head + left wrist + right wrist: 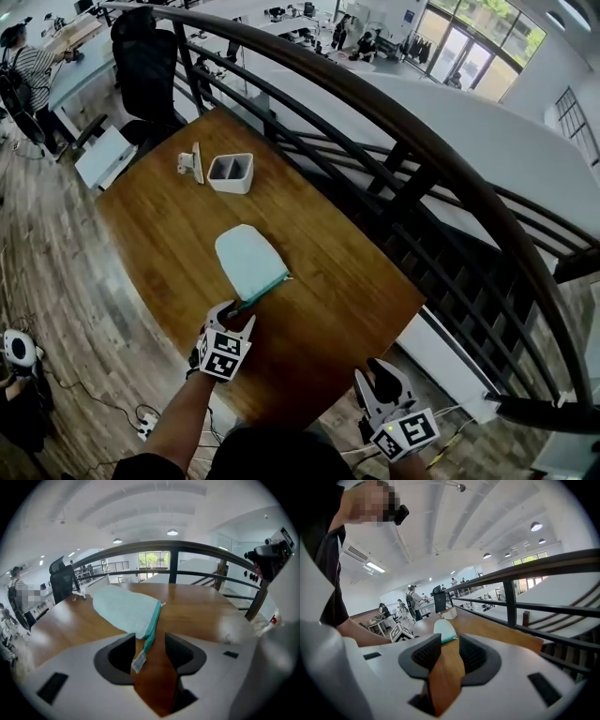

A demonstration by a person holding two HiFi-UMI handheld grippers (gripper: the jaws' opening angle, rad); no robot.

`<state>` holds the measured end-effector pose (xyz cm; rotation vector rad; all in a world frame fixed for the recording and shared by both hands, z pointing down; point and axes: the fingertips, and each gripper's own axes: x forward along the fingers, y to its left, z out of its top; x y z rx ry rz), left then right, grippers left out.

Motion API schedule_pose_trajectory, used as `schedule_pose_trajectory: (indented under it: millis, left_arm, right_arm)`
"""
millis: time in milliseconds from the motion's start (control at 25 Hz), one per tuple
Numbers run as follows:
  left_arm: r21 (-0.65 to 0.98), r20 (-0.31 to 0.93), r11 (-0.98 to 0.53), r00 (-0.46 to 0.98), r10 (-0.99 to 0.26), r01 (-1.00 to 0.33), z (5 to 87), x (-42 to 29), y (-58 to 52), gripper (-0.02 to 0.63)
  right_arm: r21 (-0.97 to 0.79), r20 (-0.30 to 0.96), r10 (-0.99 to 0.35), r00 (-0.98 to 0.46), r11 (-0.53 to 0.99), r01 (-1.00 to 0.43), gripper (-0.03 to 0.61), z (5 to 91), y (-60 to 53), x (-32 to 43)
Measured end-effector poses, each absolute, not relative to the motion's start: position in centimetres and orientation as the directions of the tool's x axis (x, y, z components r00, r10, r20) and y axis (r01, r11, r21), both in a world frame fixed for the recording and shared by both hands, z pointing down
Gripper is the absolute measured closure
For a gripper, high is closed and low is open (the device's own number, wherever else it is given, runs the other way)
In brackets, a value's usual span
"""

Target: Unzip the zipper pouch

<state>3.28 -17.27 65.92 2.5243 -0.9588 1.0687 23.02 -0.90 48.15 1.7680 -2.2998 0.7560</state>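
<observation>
The left gripper [149, 651] is seen with its jaws wide apart. A pale pull tab [138, 662] at the end of the teal zipper [153, 620] lies between them, close to one jaw and not pinched. That tab is made out only in the left gripper view. In the head view, the light-green zipper pouch [248, 261] is shown lying flat on the wooden table [347, 281], its near end at that gripper. The right gripper [450, 656] is held partly open over bare wood, with nothing between its jaws, well apart from the pouch. A white two-compartment box [231, 172] at the table's far end is plainly shown by the head view alone.
</observation>
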Motion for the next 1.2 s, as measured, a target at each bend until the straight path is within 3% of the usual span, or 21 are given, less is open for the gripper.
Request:
schedule_pose_trajectory:
  millis: [400, 440, 480, 1200]
  left_arm:
    - [0.066, 0.797, -0.715, 0.468, -0.381, -0.696, 69.0, 3.8, -18.1, 0.443]
    - [0.063, 0.805, -0.715, 0.459, -0.375, -0.696, 69.0, 3.8, -18.0, 0.481]
    - [0.058, 0.813, -0.72, 0.451, -0.368, -0.692, 69.0, 3.7, -17.8, 0.581]
    - [0.051, 0.693, -0.81, 0.605, -0.392, -0.584, 61.4, 5.4, -15.4, 0.588]
  right_arm:
    - [-0.323, 0.41, -0.87, -0.275, 0.144, -0.936, 0.467, 48.3, -1.0, 23.4]
    - [-0.324, 0.408, -0.87, -0.278, 0.147, -0.935, 0.468, 48.3, -1.2, 23.2]
    - [-0.325, 0.406, -0.869, -0.282, 0.151, -0.934, 0.469, 48.2, -1.3, 22.9]
    - [-0.291, 0.351, -0.881, -0.317, 0.219, -0.931, 0.485, 46.9, -1.2, 19.8]
